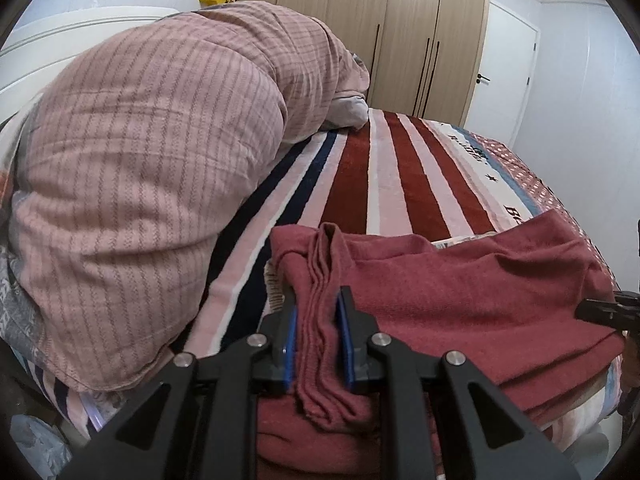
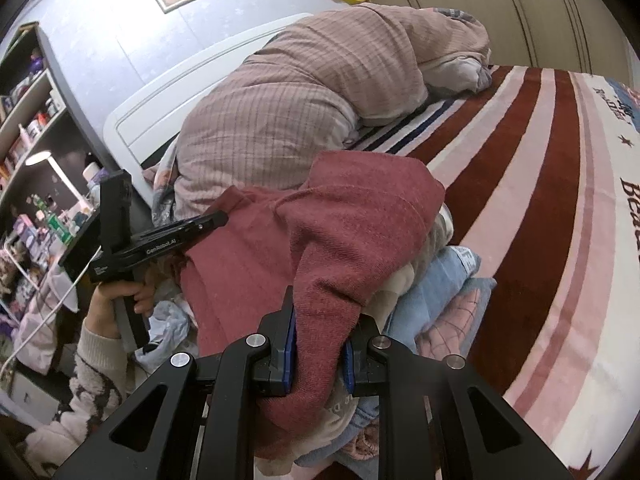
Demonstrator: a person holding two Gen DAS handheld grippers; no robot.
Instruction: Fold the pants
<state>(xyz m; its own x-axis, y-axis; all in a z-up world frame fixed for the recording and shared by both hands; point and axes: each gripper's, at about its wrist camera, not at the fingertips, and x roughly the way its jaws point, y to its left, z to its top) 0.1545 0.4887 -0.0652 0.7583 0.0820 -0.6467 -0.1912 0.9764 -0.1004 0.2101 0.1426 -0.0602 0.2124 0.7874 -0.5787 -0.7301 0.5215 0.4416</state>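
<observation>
pants [image 1: 472, 280] of dusty red knit fabric lie across the near end of the bed, draped over a small heap of other clothes, with both grippers clamped on them. under everything spreads a plush blanket with dark red, pink and navy stripes [image 1: 384, 184], and at its far end a bulky pink ribbed duvet [image 1: 152, 168] is bunched against the white headboard [image 2: 160, 108]. a light wooden wardrobe [image 1: 384, 20] fills the wall beyond. in the right wrist view an open shelf unit [image 2: 28, 112] stands beside the bed, its compartments crowded with bottles and small boxes too blurred to tell apart. under the pants sits a pale blue garment [image 2: 448, 276]. the left gripper [image 1: 317, 312] pinches a bunched, doubled ridge of the pants between its blue pads. the right gripper [image 2: 320, 320] is closed on a thick fold at the other edge.
</observation>
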